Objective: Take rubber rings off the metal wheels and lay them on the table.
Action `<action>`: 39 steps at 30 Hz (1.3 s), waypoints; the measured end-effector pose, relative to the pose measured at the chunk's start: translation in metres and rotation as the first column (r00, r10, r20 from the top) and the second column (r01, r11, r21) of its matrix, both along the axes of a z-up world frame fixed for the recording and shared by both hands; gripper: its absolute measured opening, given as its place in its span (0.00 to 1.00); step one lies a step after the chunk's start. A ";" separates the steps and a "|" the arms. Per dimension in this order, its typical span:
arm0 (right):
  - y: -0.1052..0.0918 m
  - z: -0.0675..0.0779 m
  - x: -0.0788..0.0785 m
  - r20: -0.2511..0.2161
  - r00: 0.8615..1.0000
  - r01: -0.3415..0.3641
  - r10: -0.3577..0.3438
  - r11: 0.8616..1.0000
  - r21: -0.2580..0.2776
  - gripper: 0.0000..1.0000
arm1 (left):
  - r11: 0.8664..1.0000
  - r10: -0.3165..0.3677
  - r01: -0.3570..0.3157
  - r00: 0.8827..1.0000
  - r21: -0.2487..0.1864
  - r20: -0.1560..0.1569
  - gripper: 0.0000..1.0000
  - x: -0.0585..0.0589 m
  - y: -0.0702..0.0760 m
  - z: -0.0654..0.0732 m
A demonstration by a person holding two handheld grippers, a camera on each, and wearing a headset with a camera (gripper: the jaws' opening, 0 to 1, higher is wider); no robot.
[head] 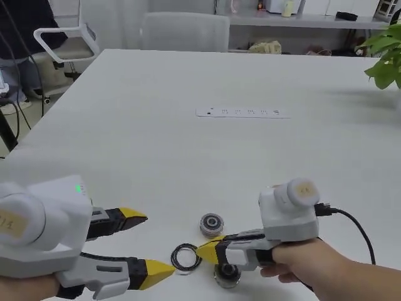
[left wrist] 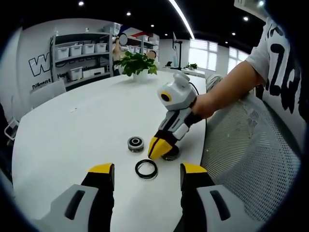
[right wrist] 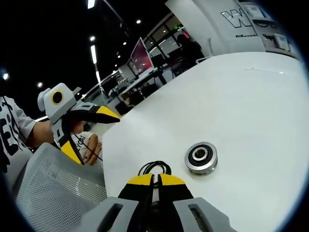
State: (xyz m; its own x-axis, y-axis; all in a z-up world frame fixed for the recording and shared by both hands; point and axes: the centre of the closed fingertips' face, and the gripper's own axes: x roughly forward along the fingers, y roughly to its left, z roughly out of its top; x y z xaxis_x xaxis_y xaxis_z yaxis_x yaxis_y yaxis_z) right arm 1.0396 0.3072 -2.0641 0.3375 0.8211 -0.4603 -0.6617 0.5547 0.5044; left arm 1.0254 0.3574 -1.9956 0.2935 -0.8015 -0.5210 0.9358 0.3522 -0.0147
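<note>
Head view: above the near edge of the table (head: 188, 144), looking forward and down. Gripper views: low, close, facing each other. All share the rubber ring (left wrist: 137, 169) and metal wheel (head: 212, 223).

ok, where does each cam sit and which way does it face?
Head view: headset, facing forward and down over the table; shows left gripper, right gripper, right hand.
Left gripper view: on the left gripper, looking along its open jaws at the rubber ring; the person's forearm shows.
Right gripper view: on the right gripper, looking along its shut jaws past the ring; left hand shows, holding the left gripper.
Shared: all three see the ring and the loose metal wheel.
</note>
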 end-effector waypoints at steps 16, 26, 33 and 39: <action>-0.004 0.007 0.005 0.048 0.999 -0.001 0.002 1.000 -0.025 0.08 | 1.000 -0.003 0.003 1.000 -0.003 -0.002 0.53 -0.001 -0.001 0.001; -0.006 0.020 0.010 0.107 0.994 -0.006 0.010 0.999 -0.045 0.15 | 1.000 -0.006 0.006 1.000 -0.001 0.001 0.53 -0.003 -0.003 0.003; -0.008 0.029 0.011 0.140 0.990 -0.009 0.016 0.999 -0.051 0.19 | 1.000 -0.008 0.008 1.000 -0.005 0.004 0.53 -0.003 -0.004 0.005; -0.012 0.040 0.013 0.173 0.985 -0.001 0.011 0.998 -0.058 0.23 | 1.000 -0.010 0.010 1.000 -0.011 0.008 0.54 -0.003 -0.004 0.007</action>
State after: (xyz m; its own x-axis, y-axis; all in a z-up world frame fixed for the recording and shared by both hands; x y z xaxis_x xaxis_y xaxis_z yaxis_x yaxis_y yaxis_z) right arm 1.0521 0.2947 -2.0241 0.4113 0.7975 -0.4414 -0.7399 0.5749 0.3494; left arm 1.0223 0.3531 -1.9884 0.2893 -0.8099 -0.5102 0.9394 0.3427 -0.0112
